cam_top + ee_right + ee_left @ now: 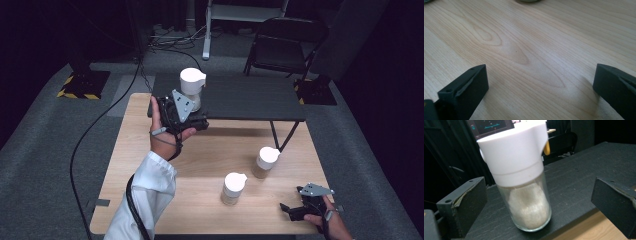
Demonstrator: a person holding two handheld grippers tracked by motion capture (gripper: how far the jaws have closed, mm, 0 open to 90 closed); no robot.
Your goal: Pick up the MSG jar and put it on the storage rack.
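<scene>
A glass jar with a white spouted lid stands upright on the black raised shelf near its front left edge. My left gripper is open, its jaws wide on either side of the jar without touching it. Two more white-lidded jars stand on the wooden table. My right gripper rests open at the table's front right corner, with bare wood between its jaws.
The black shelf sits on legs over the far part of the wooden table. A black folding chair and floor cables lie beyond. A person's white sleeve reaches in from the front left.
</scene>
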